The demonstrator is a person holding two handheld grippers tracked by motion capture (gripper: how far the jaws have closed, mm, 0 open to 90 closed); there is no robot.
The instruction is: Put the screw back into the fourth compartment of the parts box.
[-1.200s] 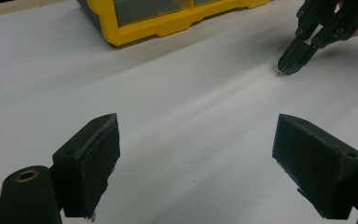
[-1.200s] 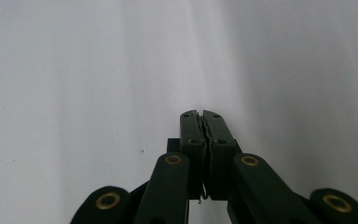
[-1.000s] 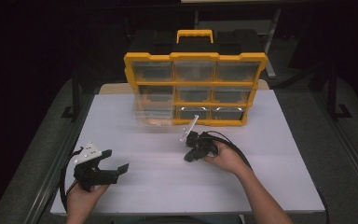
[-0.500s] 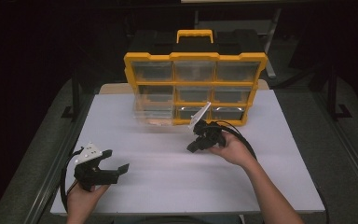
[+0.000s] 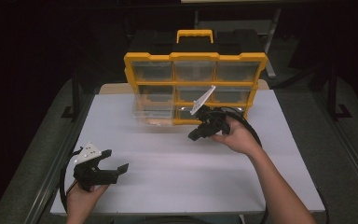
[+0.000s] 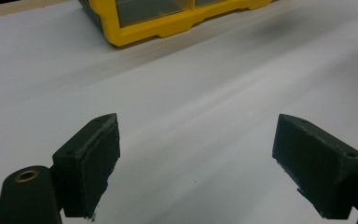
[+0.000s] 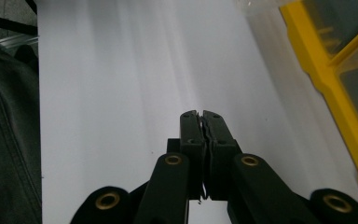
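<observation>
A yellow and black organizer case [image 5: 195,58] stands upright at the back of the white table [image 5: 177,172], with rows of clear drawers. One clear drawer [image 5: 153,114] at its lower left sticks out toward me. My right gripper [image 5: 192,137] hangs in the air just in front of the case's lower drawers, pointing down and left. Its jaws are shut with nothing between them [image 7: 200,115]. My left gripper [image 5: 115,160] rests low near the table's front left corner, open and empty [image 6: 196,126]. The case's yellow frame [image 6: 168,25] lies ahead of it.
Metal rails run along both sides of the table [image 5: 51,172]. A dark sleeve [image 7: 4,140] fills the left edge of the right gripper view. The case's yellow edge [image 7: 335,93] lies to the right of the right gripper.
My right gripper has risen off the table and moved closer to the case's lower drawers, jaws still shut. The left gripper has stayed where it was.
</observation>
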